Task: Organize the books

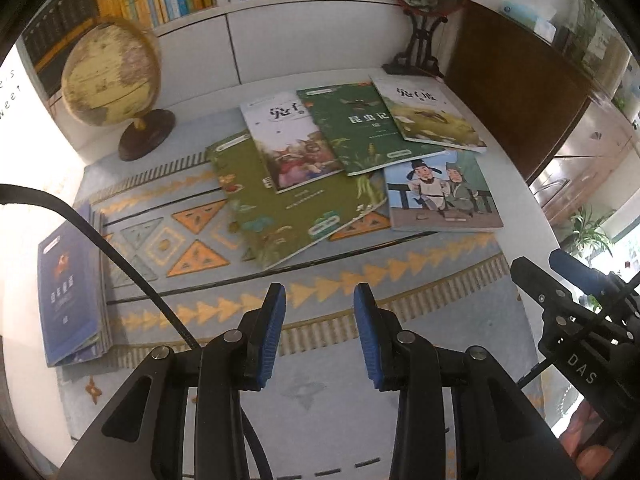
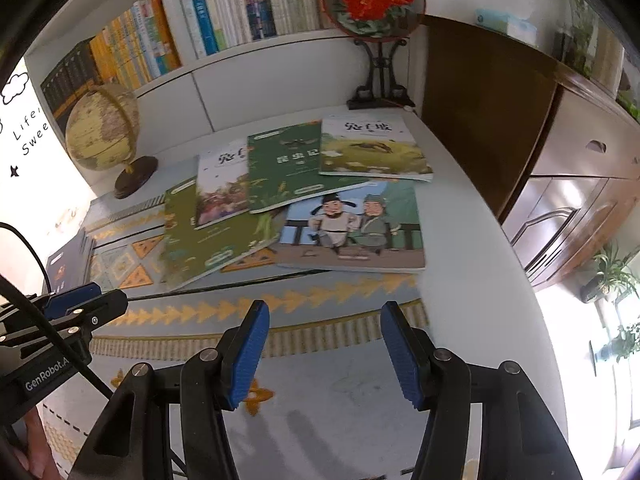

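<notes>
Left gripper point(image 1: 320, 300): jaws are seen parted with nothing between the blue pads; it is held tilted down over the patterned mat point(image 1: 224, 312), short of the books, so no grasp is in hand yet.
Right gripper point(image 2: 324, 320): jaws are seen parted a little wider, also empty; it hangs over the near edge of the mat, with the loose books at about 12 o'clock from its fingertips.
Loose pile: five thin books are fanned and overlapped at 12 to 1 o'clock in the left wrist view, which is judged to be the disorder the task concerns.
Olive book point(image 1: 280, 208): lies lowest and nearest at 12 o'clock, partly covered by the white-covered book point(image 1: 288, 144).
Dark green book point(image 1: 360, 132): rests on the olive one and is overlapped at its 2 o'clock corner by the meadow-cover book point(image 1: 432, 116).
Cartoon book point(image 2: 356, 228): lies flat at 1 o'clock, tucked under the dark green one; its near edge is free, so it is judged the easiest for the right side.
Blue stack point(image 1: 72, 300): squared books are kept at 9 o'clock on the mat's edge, probably the collecting place.
Globe point(image 1: 108, 76): stands at 10 o'clock, well apart from the pile.
Fan ornament point(image 2: 372, 0): stands at 12 o'clock behind the books, near enough to be knocked on a long reach.
Stage: judged early; most books remain unsorted.
</notes>
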{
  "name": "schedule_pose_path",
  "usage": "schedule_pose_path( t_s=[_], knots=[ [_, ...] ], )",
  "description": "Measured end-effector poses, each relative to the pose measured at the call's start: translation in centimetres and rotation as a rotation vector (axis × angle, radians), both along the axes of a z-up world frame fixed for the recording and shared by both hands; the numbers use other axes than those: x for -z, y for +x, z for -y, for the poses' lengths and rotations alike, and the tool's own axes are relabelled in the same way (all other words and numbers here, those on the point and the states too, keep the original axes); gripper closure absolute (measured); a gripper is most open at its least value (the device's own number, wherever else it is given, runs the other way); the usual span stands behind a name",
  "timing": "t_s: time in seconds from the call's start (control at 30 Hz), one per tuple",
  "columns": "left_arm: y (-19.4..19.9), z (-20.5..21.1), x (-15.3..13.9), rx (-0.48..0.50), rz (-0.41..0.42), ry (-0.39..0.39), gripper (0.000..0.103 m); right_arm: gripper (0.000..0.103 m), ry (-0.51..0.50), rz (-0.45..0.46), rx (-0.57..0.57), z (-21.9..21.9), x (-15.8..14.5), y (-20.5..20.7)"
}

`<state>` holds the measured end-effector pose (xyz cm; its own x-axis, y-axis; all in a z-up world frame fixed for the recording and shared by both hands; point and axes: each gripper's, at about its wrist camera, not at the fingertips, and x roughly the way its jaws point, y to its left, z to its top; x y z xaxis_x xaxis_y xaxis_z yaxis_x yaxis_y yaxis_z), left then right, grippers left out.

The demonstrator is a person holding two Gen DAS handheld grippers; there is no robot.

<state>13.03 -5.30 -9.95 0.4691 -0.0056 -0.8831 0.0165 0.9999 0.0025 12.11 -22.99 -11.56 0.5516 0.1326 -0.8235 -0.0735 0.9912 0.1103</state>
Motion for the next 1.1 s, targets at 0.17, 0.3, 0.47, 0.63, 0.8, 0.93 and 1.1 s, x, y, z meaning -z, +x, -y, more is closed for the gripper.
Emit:
schedule_pose_path(
  t_s=[0.17,0.3,0.47,0.63,0.8,0.93,1.1],
  knots=[
    [1.0,0.3,0.9,-0.003,-0.026,0.007,0.062,0.047,-0.001,0.002,-0.009,0.7,0.2,1.0],
    [1.6,-1.2,2.4,-0.045,-0.058,0.017,0.034,0.047,0.000,-0.010,-0.025,0.8,0.7,2.1],
    [2.5,-4.0,4.4,-0.134,-0.138,-0.056,0.034,0.047,0.012,-0.014,-0.050,1.0,1.2,3.7],
    [3.0,-7.1,8.3,-0.254,-0.323,-0.435,0.034,0.047,0.051,-0.025,-0.060,1.5,1.6,5.7],
    [3.0,-7.7,9.1,-0.380,-0.330,-0.570,0.034,0.047,0.074,-0.032,-0.061,2.2,2.1,7.9],
    [6.1,-6.2,6.9,-0.326,-0.229,-0.420,0.034,0.047,0.105,-0.011,-0.050,3.4,2.2,10.7],
    [13.3,-3.6,4.7,-0.229,-0.091,-0.376,0.034,0.045,0.092,-0.026,-0.013,5.7,3.7,16.4]
  ],
)
